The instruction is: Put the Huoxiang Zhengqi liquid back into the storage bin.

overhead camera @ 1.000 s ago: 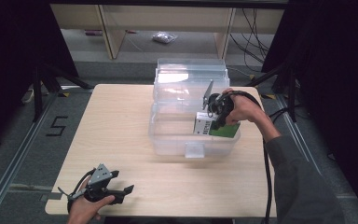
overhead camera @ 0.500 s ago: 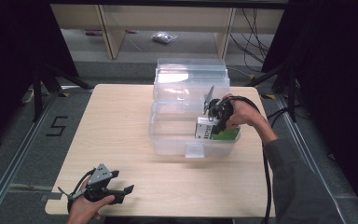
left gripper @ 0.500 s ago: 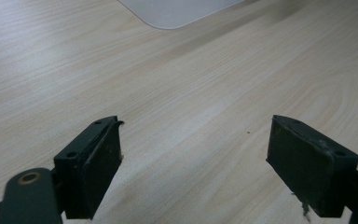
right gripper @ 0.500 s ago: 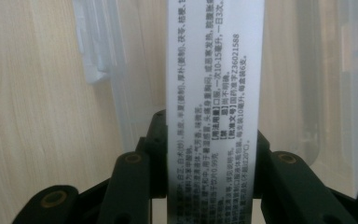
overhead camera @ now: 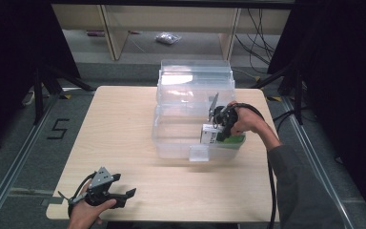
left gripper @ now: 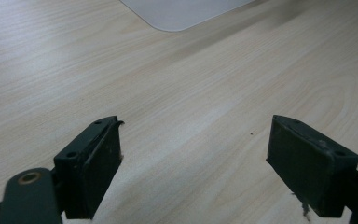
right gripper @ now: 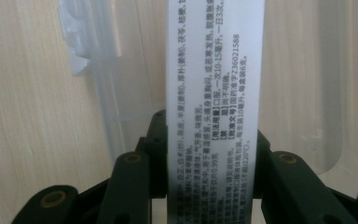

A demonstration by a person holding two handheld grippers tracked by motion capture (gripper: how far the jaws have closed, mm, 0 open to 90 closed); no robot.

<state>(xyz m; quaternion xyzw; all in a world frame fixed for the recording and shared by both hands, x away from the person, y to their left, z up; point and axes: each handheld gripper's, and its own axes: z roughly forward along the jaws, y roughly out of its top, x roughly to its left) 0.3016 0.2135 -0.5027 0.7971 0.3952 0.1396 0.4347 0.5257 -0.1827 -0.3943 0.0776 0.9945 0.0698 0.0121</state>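
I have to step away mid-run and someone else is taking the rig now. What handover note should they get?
Right gripper: shut on the white and green box, holding it inside the clear bin at its right end, by the front wall.
Left gripper: open and holding nothing, low over the table at the near left corner.
Done: the box is lifted into the bin.
Left: probably set it on the bin floor, open the jaws, then pull the right gripper out. The bin's lid stands open behind.

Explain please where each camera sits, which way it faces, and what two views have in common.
High view: above the person's side, facing forward and down on the table; both hands show.
Left gripper view: rides the left tongs, facing bare tabletop; open jaws show.
Right gripper view: rides the right tongs, facing the white box they clamp.
Shared: high and right views show the clear bin.
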